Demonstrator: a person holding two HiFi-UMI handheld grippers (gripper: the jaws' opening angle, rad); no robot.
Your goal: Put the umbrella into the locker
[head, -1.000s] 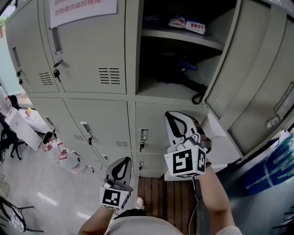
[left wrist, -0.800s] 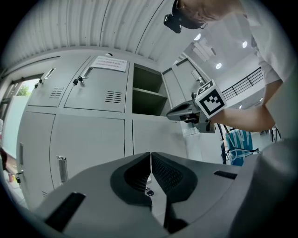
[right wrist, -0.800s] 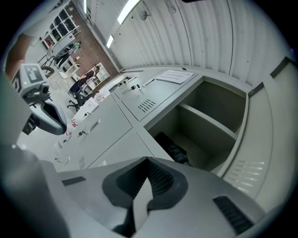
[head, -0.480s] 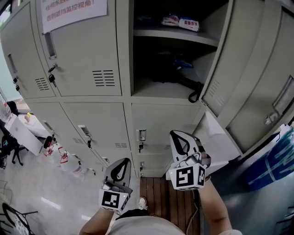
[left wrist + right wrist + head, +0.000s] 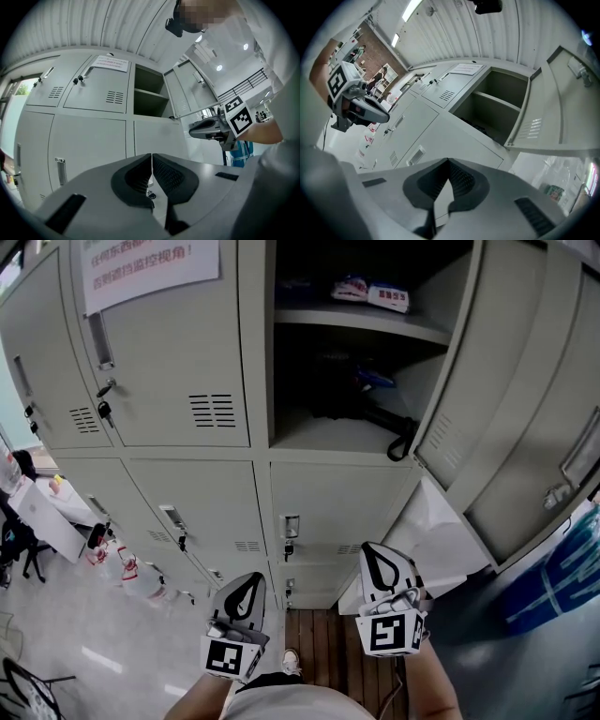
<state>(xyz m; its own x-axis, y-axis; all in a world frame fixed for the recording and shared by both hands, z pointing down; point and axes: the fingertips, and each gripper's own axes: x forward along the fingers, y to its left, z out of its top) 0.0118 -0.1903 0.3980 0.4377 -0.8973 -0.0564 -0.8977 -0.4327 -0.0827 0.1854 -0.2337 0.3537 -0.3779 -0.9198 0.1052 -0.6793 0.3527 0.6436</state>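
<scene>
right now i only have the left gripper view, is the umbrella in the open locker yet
Observer: Yes. The head view shows the black umbrella lying on the lower shelf of the open locker, hooked handle at the front edge.
Operator: right gripper holding anything
Observer: No. In the right gripper view, the right gripper has its fingers together with nothing between them.
Operator: anything on the top shelf
Observer: Small packets lie on the top shelf.

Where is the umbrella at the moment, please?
In the head view, the umbrella lies in the lower compartment of the open locker, upper right, its hooked handle at the front edge beside the open door.
</scene>
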